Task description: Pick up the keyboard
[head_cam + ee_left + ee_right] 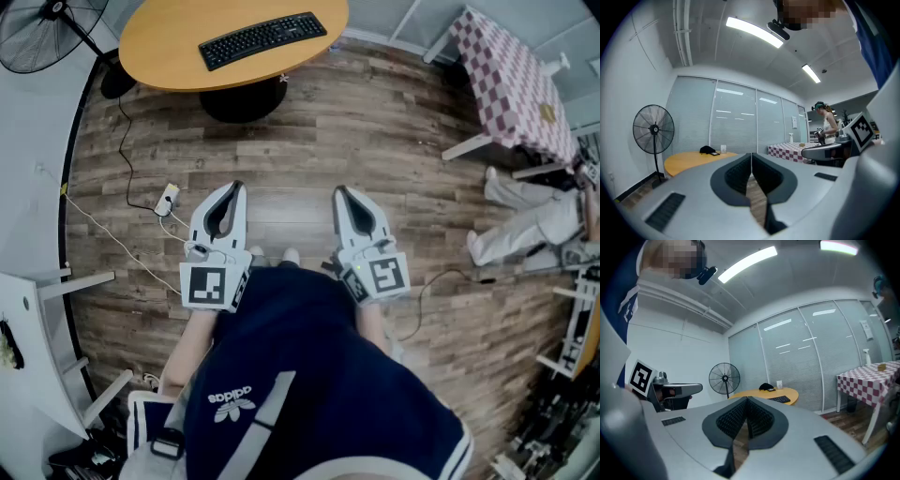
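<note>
A black keyboard lies on a round orange table at the top of the head view, well ahead of both grippers. The same keyboard shows small and far off in the right gripper view, on the orange table. My left gripper is held level over the wooden floor, shut, with nothing between its jaws. My right gripper hangs beside it, also shut and empty. Each gripper view shows its own jaw tips pressed together, the left gripper and the right gripper.
A standing fan is left of the table, with cables and a power strip on the floor. A checkered table stands at the right. Another person is at the right edge. A dark item lies on the orange table.
</note>
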The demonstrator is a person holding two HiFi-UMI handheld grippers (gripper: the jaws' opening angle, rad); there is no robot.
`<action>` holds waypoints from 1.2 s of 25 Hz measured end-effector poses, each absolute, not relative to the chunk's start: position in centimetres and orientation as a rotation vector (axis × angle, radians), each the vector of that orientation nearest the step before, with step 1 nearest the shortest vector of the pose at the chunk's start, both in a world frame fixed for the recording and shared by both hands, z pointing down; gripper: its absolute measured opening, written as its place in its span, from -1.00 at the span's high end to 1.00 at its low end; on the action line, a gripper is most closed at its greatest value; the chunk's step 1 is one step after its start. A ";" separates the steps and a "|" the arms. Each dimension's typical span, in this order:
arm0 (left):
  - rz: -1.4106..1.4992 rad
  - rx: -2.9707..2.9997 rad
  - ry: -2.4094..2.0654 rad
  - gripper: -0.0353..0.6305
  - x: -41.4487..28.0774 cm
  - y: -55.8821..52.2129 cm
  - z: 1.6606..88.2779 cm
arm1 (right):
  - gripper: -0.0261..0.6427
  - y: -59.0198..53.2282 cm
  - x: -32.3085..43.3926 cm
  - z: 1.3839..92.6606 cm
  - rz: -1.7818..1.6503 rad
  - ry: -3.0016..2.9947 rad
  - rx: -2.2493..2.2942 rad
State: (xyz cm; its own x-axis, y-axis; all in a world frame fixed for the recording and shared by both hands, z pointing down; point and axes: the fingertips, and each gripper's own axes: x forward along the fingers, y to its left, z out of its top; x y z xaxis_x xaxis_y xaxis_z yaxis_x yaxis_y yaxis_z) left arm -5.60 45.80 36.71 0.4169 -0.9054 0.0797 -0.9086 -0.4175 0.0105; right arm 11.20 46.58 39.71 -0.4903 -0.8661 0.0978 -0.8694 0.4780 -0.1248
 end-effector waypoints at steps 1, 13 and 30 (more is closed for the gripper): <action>0.095 2.602 -1.664 0.87 -5.5 45.9 36.7 | 0.91 46.6 11.1 39.8 0.244 -2.684 1.571; 0.165 2.618 -1.669 0.87 -4.0 46.8 37.0 | 0.91 47.4 12.3 39.7 0.247 -2.719 1.532; 0.126 2.591 -1.652 0.87 -1.4 47.7 38.1 | 0.90 48.2 15.9 41.4 0.263 -2.667 1.593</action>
